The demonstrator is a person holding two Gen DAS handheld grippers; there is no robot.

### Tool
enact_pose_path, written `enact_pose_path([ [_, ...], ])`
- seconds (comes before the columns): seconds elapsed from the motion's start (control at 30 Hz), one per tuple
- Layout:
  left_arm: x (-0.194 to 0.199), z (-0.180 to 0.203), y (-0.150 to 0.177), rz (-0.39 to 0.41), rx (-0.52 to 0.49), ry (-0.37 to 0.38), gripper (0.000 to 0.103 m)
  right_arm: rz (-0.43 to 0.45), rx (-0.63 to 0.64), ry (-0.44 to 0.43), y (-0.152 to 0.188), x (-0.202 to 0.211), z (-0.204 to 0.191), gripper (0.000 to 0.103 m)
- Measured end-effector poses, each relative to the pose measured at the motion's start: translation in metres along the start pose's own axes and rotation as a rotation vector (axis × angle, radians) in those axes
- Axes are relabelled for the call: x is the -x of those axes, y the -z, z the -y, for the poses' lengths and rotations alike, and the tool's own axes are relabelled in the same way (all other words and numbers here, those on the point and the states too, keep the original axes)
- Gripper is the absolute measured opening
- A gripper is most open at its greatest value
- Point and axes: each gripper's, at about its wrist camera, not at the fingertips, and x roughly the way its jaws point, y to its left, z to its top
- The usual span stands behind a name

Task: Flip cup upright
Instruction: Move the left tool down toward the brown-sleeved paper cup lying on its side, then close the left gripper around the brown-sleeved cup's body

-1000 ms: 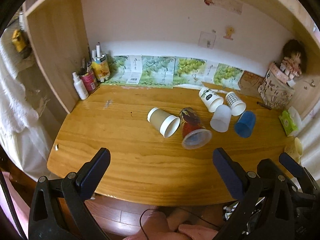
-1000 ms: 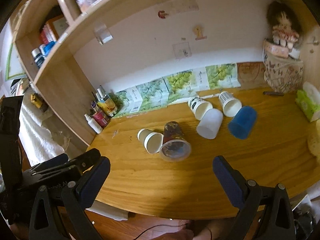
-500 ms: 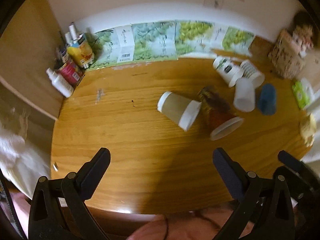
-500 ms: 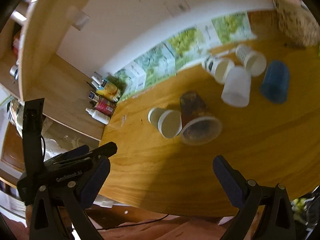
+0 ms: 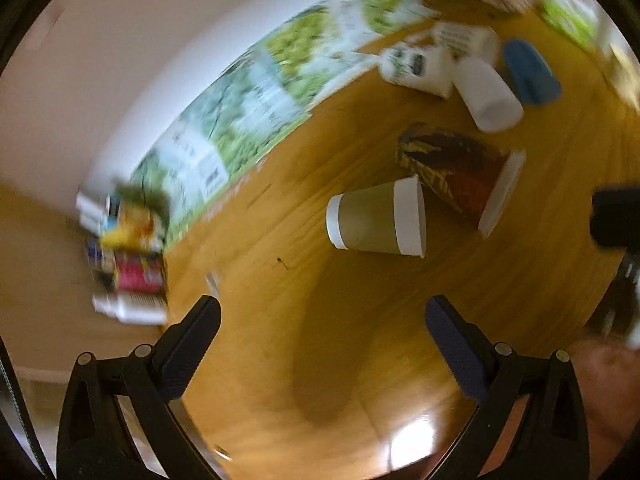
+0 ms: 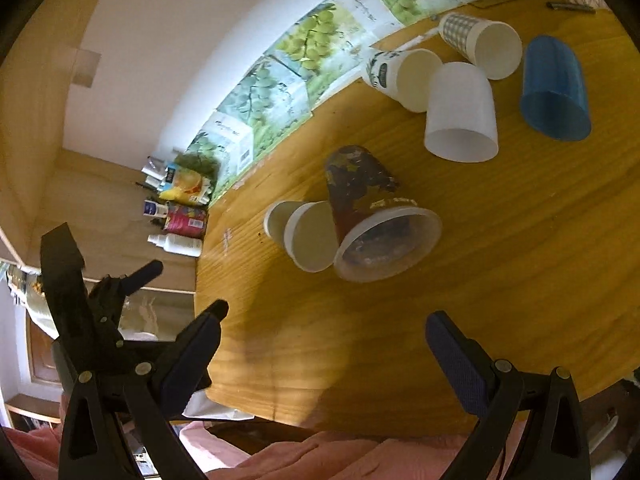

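Several cups lie on their sides on the wooden desk (image 6: 500,280). A brown paper cup (image 5: 376,218) with white bands lies mid-desk; it also shows in the right wrist view (image 6: 304,234). Beside it lies a dark patterned cup (image 5: 456,176) with a clear rim (image 6: 372,216). Farther back lie a frosted white cup (image 6: 460,112), a blue cup (image 6: 554,88), a white printed cup (image 6: 400,74) and a checked cup (image 6: 480,44). My left gripper (image 5: 322,320) is open and empty, above the desk short of the brown cup. My right gripper (image 6: 326,324) is open and empty near the front edge.
Bottles and tubes (image 6: 176,208) stand at the back left corner by the wooden side wall. Green printed cartons (image 6: 304,64) line the back wall. The left gripper's body (image 6: 92,312) shows left of the desk in the right wrist view. The left wrist view is blurred.
Both grippers have moved forward over the desk and rolled, tilting the views. The cups appear closer and have not moved. Both grippers stay open.
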Motion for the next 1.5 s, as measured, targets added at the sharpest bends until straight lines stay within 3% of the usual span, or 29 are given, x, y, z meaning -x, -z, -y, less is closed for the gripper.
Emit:
enact_pose_path([
  [0.27,-0.019,0.015,-0.008,0.029,-0.299,-0.004,0.102,-0.002,-0.042,0.01,-0.007,-0.003,0.009,0.103],
  [0.37,-0.026,0.019,-0.012,0.032,-0.365,-0.001,0.102,-0.003,-0.047,0.005,-0.008,-0.003,0.012,0.103],
  [0.53,-0.031,0.02,-0.016,0.104,-0.517,0.014,0.102,0.019,-0.087,-0.089,-0.01,0.002,0.021,0.103],
  [0.8,-0.042,0.025,-0.022,0.191,-0.725,0.12,0.102,0.058,-0.167,-0.153,-0.018,0.006,0.035,0.103],
  [1.0,-0.067,0.029,-0.03,0.188,-0.776,0.141,0.102,0.057,-0.189,-0.148,-0.017,0.002,0.039,0.103],
  [1.2,-0.087,0.027,-0.041,0.167,-0.775,0.241,0.098,0.056,-0.204,-0.132,-0.015,0.002,0.043,0.103],
  [1.33,-0.093,0.032,-0.042,0.148,-0.807,0.267,0.092,0.057,-0.212,-0.123,-0.014,0.002,0.044,0.103],
  [1.5,-0.094,0.04,-0.038,0.15,-0.86,0.314,0.091,0.059,-0.212,-0.112,-0.014,0.003,0.045,0.103],
])
